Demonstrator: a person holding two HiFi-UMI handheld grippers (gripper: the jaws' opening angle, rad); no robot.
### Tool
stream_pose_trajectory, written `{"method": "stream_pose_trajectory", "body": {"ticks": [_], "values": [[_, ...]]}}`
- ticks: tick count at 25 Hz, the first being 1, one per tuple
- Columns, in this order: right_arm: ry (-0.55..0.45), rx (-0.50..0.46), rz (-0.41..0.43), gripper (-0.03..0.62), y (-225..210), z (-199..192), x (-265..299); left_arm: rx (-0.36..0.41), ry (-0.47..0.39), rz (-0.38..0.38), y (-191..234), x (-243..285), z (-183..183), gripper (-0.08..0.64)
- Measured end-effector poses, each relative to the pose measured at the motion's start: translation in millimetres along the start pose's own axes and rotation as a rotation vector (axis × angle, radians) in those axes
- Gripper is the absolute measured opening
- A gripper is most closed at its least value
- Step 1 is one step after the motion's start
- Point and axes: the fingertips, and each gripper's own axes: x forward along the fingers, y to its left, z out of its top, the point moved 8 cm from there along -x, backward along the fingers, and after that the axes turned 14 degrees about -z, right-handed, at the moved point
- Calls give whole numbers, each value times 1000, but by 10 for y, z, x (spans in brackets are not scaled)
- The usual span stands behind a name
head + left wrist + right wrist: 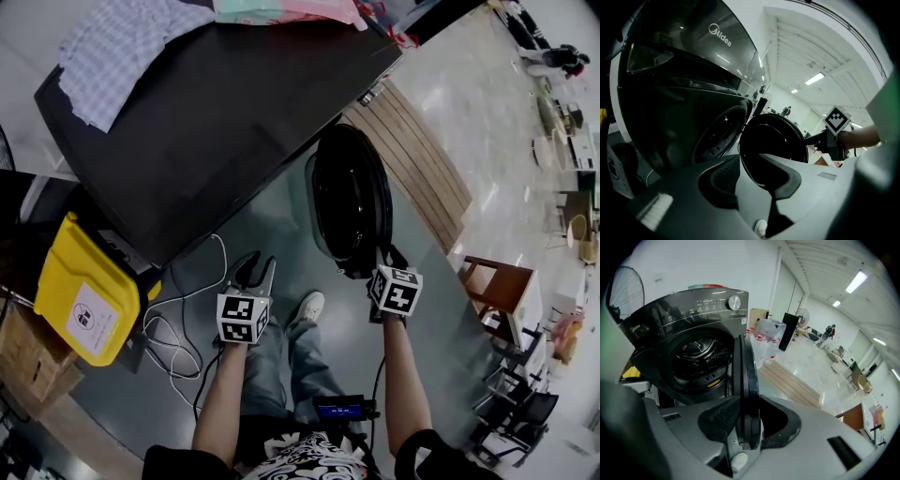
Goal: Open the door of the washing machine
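The dark washing machine (206,122) fills the upper left of the head view, and its round door (349,202) stands swung out toward me. My right gripper (384,258) is shut on the door's free edge. In the right gripper view the door's rim (745,380) runs edge-on between the pads of that gripper (746,425), with the drum (701,355) showing behind. My left gripper (255,270) hangs lower left of the door, open and holding nothing. In the left gripper view its jaws (757,180) frame the door's inner side (773,150) and the drum opening (719,133).
A yellow container (84,291) and loose white cables (178,328) lie on the floor left of the machine. Clothes (122,47) rest on its top. A strip of wooden floor (422,159) and a wooden stool (497,286) are to the right. My shoe (307,307) is below the door.
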Motion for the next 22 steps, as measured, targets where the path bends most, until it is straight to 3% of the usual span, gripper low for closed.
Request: {"method": "stream_pose_trajectory", "body": {"ticks": [7,16,18,19,20,22], "values": [[-28,-39,-134,113,-365,19,213,3,9,0,19,-62,-119,118],[-6,-99,-194,92,-673,129,420,30,2,14,-88,-159,-96,115],[-17,-100,-218,61,-718,103,353,37,-10,23,-187,-260,-77,115],[-44,-79,-215,13,-738,97,277,44,-20,31,-245,-322,-53,115],[-88,-40,-189,5,-751,109,181,55,-35,40,-300,-380,-7,115],[-205,59,-70,3,-738,156,-68,89,-85,66,-425,-497,147,116]]}}
